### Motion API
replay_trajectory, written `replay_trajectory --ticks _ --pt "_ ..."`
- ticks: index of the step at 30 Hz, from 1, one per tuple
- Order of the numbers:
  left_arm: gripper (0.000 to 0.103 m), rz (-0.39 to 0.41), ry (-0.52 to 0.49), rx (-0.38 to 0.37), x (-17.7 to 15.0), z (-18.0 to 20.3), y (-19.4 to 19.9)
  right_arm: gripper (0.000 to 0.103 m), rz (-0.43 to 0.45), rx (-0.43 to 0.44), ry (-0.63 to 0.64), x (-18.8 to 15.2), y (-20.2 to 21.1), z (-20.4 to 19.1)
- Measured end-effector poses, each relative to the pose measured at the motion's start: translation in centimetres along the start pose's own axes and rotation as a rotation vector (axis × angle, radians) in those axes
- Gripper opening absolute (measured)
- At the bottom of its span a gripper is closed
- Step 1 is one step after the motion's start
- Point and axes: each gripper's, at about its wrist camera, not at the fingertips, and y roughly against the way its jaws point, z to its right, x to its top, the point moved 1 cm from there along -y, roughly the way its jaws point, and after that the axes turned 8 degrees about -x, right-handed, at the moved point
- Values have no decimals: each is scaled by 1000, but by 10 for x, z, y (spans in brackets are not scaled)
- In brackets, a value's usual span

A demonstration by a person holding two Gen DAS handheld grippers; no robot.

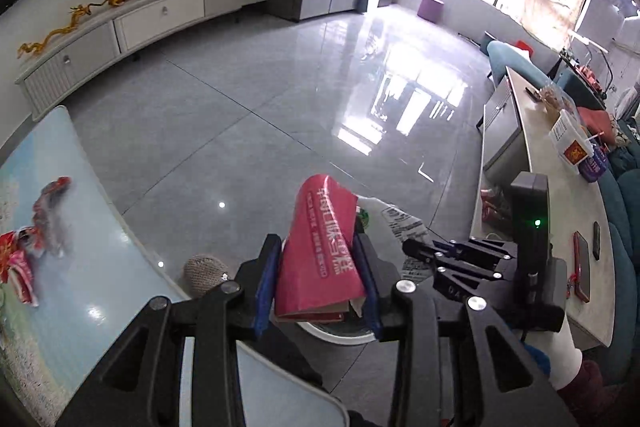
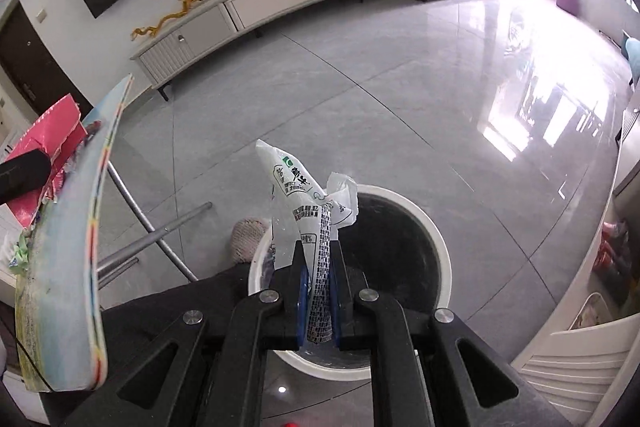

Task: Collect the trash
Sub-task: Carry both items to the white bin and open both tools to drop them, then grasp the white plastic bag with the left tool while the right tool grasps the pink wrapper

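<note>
Left gripper (image 1: 320, 267) clamped on a red paper carton (image 1: 320, 247), pads pressing both its sides, held just above the rim of a white round bin (image 2: 436, 251) on the grey tiled floor (image 1: 280, 107). Right gripper (image 2: 316, 291) pinched nearly shut on a crumpled white plastic wrapper (image 2: 296, 195), hanging over the bin's dark opening. More red wrappers (image 1: 18, 263) lying on the printed desk (image 1: 80, 211) at left.

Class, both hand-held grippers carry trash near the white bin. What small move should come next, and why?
Probably open the right hand-held gripper: it pinches the white plastic wrapper directly above the white bin, so the wrapper should fall in. The left hand-held gripper, gripping the red packet, can follow.
</note>
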Motion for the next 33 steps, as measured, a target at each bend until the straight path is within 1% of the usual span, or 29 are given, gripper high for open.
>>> replay_trajectory --ticks 2,3,4,5,6,8,10,13,15,17,22,25,29,33 --pt "40 -28 7 -21 6 8 -22 13 -26 -3 -20 0 -14 11" --pt "44 -43 15 -43 8 11 -31 17 -34 -5 -26 0 -19 13" --pt "52 -54 27 -58 9 13 -37 31 -44 -14 -33 1 -24 14" --pt "55 -61 38 -64 11 14 -45 47 -50 -26 -40 0 -28 16" --pt "57 -62 45 -70 10 15 -47 50 -52 -32 -45 -3 -29 19" --pt "57 -59 68 -93 10 13 -49 50 -56 -35 -54 -4 -30 23" --pt "57 -39 80 -101 10 9 -41 50 -48 -37 -54 -4 -25 23" --pt "57 9 77 -68 7 2 -21 50 -19 -28 -54 1 -17 22" --pt "57 47 81 -35 3 -5 -1 50 10 -11 -45 5 -4 12" --pt "57 89 83 0 -2 -17 20 50 47 23 -24 12 12 -3" --pt "57 189 145 86 -33 -60 88 50 142 110 78 27 57 -61" --pt "57 245 212 153 -64 -96 133 50 173 172 144 33 76 -102" --pt "57 308 289 278 -113 -145 193 50 182 244 237 35 86 -161" --pt "57 335 364 390 -160 -191 241 50 162 303 328 38 82 -219"
